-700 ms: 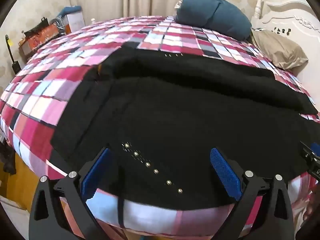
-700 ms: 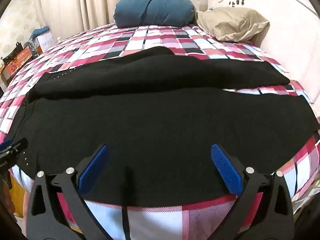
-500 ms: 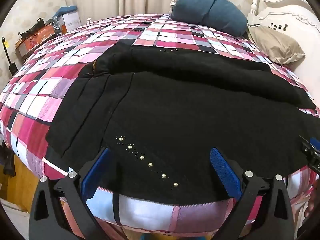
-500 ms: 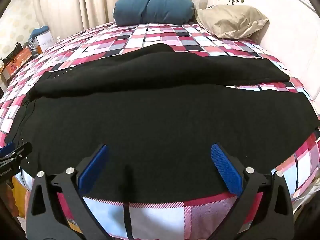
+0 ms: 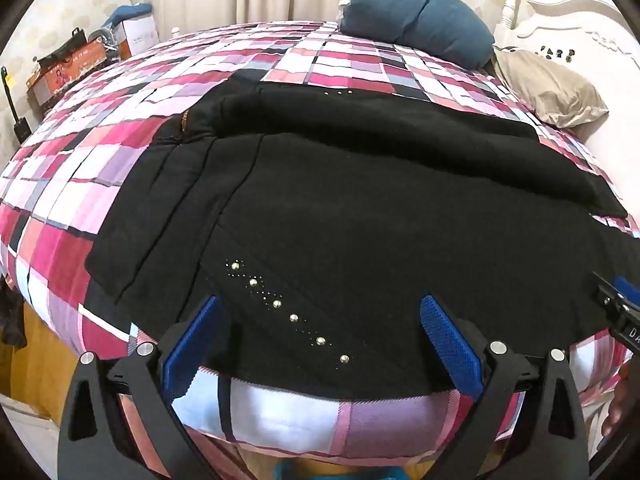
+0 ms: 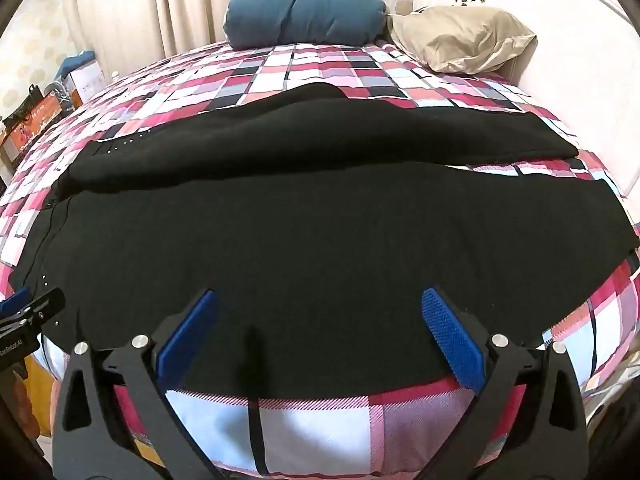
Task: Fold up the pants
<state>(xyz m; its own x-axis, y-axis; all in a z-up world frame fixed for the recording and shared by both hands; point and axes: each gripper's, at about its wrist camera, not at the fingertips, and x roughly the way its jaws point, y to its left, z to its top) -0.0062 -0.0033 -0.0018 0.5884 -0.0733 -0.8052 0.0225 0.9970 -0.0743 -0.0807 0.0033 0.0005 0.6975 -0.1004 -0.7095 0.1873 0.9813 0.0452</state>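
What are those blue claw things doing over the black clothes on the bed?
A person is holding two grippers over black pants spread flat on a checked bedspread, getting ready to fold them. The left gripper hangs open above the near edge by the row of shiny studs. The right gripper hangs open farther along the same edge. Neither one has grabbed the cloth yet, so no fold is started. A blue pillow and a beige pillow lie at the far end.

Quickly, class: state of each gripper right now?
Left gripper: open, empty, above the black studded pants.
Right gripper: open, empty, above the same pants.
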